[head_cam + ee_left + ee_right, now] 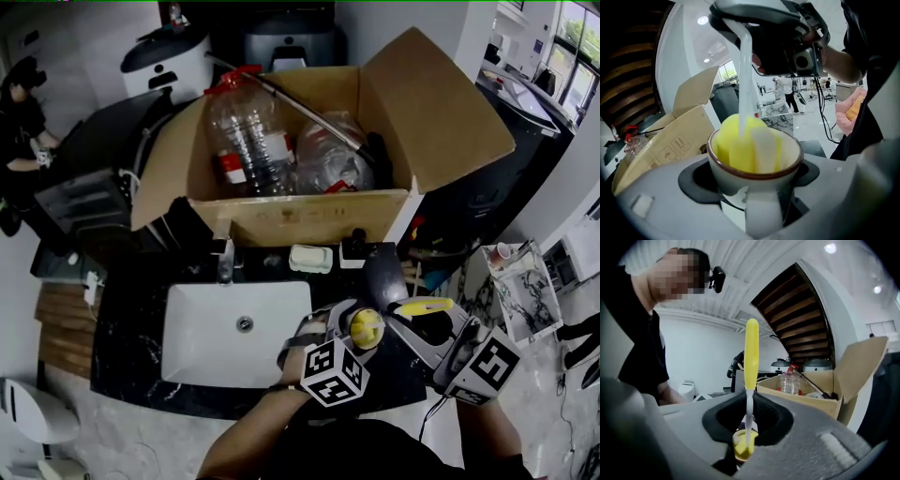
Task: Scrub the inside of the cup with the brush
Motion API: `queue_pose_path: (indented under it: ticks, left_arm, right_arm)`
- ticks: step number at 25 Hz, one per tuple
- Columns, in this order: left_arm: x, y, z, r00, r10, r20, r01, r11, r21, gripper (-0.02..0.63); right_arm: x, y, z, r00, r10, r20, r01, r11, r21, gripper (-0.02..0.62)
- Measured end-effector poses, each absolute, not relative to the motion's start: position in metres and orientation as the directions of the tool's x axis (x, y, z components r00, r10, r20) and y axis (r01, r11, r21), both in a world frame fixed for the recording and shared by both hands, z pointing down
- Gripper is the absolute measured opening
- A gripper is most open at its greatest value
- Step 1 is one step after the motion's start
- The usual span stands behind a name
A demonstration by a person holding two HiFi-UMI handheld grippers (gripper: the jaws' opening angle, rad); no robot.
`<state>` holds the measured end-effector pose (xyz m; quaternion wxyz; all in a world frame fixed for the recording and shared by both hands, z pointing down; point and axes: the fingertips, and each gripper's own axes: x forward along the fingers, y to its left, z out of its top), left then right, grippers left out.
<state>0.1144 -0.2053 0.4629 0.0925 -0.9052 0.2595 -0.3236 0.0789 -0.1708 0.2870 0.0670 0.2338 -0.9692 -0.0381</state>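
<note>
- Cup point(787, 157) is sitting between the jaws of the left gripper point(757, 187), which are pressing against its two sides.
- The cup's handle is pointing toward the left gripper's camera, and its brown rim is showing above the jaws.
- The brush point(744, 70) is reaching down into the cup from above. Its yellow sponge head point(733, 145) is filling much of the inside and is rising a little past the rim.
- The right gripper point(748, 425) is pinching the thin clear shaft of the brush, with its jaws drawn close together on it.
- In the right gripper view, the yellow grip end of the brush is standing upright above the jaws, and the sponge head is showing below them.
- In the head view, both grippers are meeting over the black counter point(131, 319), just right of the white sink point(202, 352), with the right gripper point(424, 321) lying beside the left one.
- A faucet point(225, 261) and a bar of soap point(311, 258) are standing along the back edge of the sink.
- An open cardboard box point(319, 220) is resting behind them and is holding a clear plastic bottle point(248, 141) with a red cap.
- A person in dark clothing is standing at the far left edge of the head view.
</note>
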Motion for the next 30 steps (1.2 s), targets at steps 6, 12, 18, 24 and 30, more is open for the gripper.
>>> queue_pose_path:
  ticks: [6, 12, 18, 24, 30]
  left_arm:
    - [0.112, -0.218, 0.456, 0.638, -0.556, 0.533, -0.423, -0.831, -0.361, 0.430]
    - [0.118, -0.216, 0.463, 0.635, -0.542, 0.551, -0.376, -0.839, -0.393, 0.430]
    - [0.119, -0.213, 0.460, 0.666, -0.523, 0.532, -0.382, -0.852, -0.358, 0.430]
    - [0.116, -0.211, 0.452, 0.694, -0.518, 0.500, -0.403, -0.855, -0.326, 0.426]
    - [0.111, -0.213, 0.447, 0.708, -0.519, 0.479, -0.424, -0.855, -0.299, 0.426]
  right_arm:
    - [0.061, -0.157, 0.281, -0.879, -0.448, 0.164, -0.361, 0.850, 0.385, 0.043]
    - [0.065, -0.164, 0.310, -0.863, -0.411, 0.293, -0.338, 0.902, 0.270, 0.040]
    - [0.080, -0.178, 0.310, -0.903, -0.367, 0.222, -0.381, 0.924, -0.025, 0.042]
    - [0.092, -0.193, 0.303, -0.932, -0.352, 0.085, -0.362, 0.893, -0.268, 0.051]
    - [0.111, -0.210, 0.304, -0.925, -0.380, -0.018, -0.334, 0.834, -0.438, 0.051]
